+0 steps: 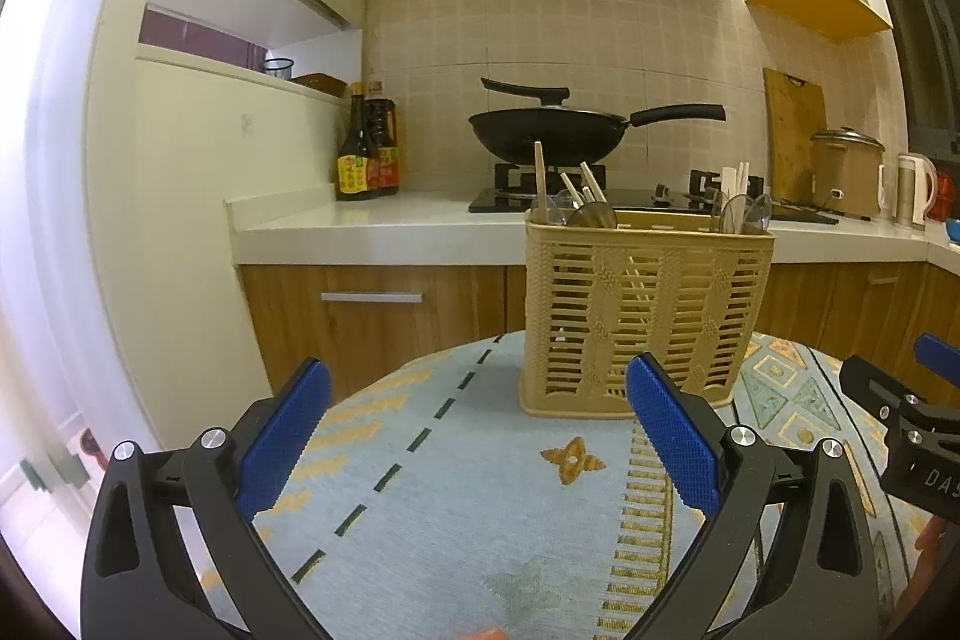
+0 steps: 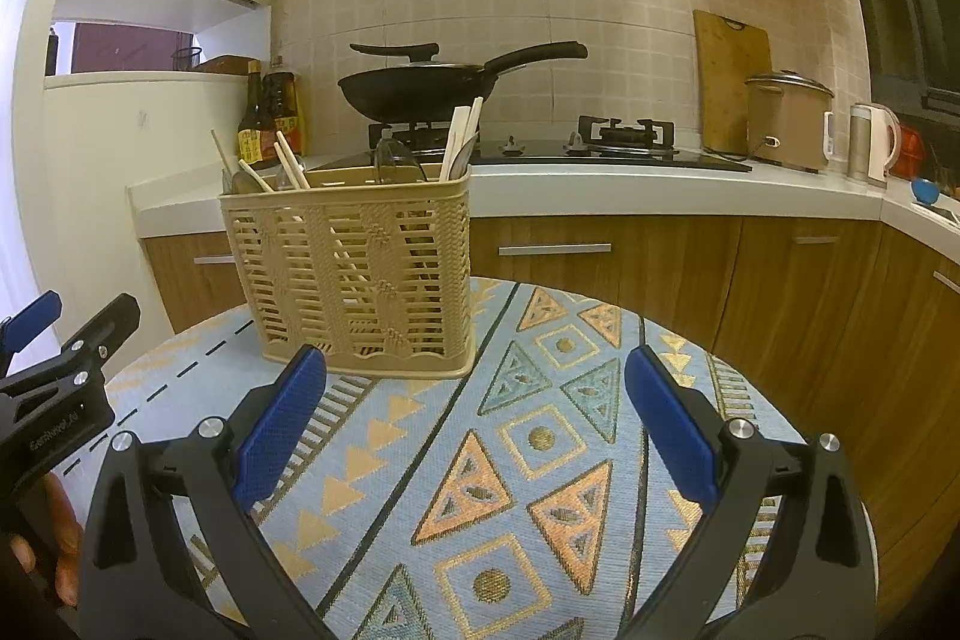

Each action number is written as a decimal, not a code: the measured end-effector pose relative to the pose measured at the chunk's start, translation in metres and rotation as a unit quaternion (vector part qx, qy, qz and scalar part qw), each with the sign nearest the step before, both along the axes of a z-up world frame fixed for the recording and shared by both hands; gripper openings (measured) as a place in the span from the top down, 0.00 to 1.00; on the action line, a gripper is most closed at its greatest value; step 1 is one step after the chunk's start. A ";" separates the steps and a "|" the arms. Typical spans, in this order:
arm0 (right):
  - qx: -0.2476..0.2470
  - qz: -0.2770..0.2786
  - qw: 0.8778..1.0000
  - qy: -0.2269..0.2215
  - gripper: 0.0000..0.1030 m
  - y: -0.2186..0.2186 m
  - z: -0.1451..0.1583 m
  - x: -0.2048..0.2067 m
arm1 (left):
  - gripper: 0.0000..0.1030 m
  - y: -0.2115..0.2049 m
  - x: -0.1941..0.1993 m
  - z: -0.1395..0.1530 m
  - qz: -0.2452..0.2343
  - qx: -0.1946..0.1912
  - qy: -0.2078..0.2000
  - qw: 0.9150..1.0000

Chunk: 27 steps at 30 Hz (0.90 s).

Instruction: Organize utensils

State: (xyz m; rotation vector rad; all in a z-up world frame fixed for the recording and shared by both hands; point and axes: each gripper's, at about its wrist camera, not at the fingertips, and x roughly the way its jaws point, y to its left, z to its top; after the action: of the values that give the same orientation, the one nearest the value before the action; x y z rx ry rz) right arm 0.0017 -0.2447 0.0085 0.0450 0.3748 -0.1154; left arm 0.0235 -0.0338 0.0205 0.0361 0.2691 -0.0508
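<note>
A beige slotted utensil basket stands upright at the far side of a round table with a patterned blue cloth. Chopsticks and clear spoons stick out of its compartments. My left gripper is open and holds nothing, hovering in front of the basket. My right gripper is open too, just right of the basket, with only cloth between its blue pads. Each gripper shows at the edge of the other's view.
Behind the table runs a kitchen counter with wooden cabinets, a black wok on a gas stove, sauce bottles, a cutting board, a rice cooker and a kettle. A hand shows at lower left.
</note>
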 end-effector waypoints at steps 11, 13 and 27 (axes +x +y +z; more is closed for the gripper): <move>-0.027 0.006 1.000 -0.005 0.08 0.011 0.000 -0.002 | 0.07 0.000 0.006 -0.003 -0.008 -0.003 0.019 1.000; -0.025 0.006 1.000 -0.004 0.08 0.010 0.000 -0.002 | 0.07 0.000 0.006 -0.002 -0.007 -0.003 0.018 1.000; -0.018 0.007 1.000 -0.001 0.08 0.006 0.000 -0.001 | 0.07 -0.003 0.006 -0.004 -0.012 -0.001 0.020 1.000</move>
State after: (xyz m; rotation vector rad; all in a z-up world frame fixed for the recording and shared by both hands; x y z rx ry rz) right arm 0.0010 -0.2390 0.0087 0.0074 0.3709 -0.1080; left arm 0.0294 -0.0363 0.0165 0.0368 0.3088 -0.0758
